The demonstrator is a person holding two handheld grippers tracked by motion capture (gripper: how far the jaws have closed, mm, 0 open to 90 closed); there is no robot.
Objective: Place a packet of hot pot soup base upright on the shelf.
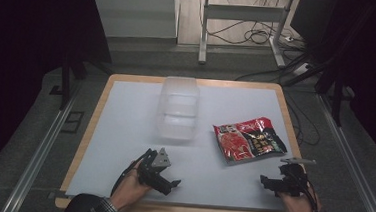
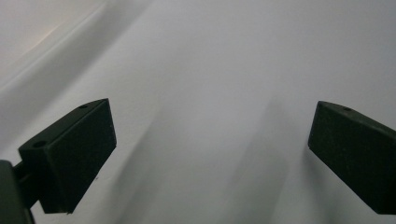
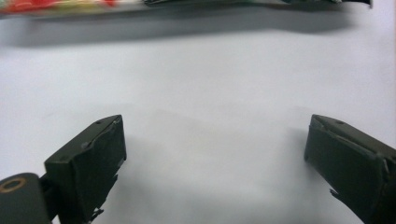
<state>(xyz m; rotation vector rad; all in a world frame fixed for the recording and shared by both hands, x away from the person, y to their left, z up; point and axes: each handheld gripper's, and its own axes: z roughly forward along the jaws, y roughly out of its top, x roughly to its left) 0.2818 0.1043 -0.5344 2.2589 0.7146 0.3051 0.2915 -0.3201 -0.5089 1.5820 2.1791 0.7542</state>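
Observation:
A red printed food packet [image 1: 248,139] lies flat on the white table sheet [image 1: 124,131], right of centre. Its near edge [image 3: 140,7] runs along the top of the right gripper view. My right gripper [image 1: 267,182] rests low near the front right of the table, a short way in front of the packet, open with bare sheet between its jaws [image 3: 215,154]. At the front left a hand holds my left gripper [image 1: 169,185], also open over bare white sheet [image 2: 210,140]. Neither gripper holds anything.
A clear plastic container [image 1: 178,108] stands at the middle back of the table, left of the packet. The wooden table edge [image 1: 290,118] frames the sheet. Beyond the table are a metal stand [image 1: 203,32] and cables on the floor.

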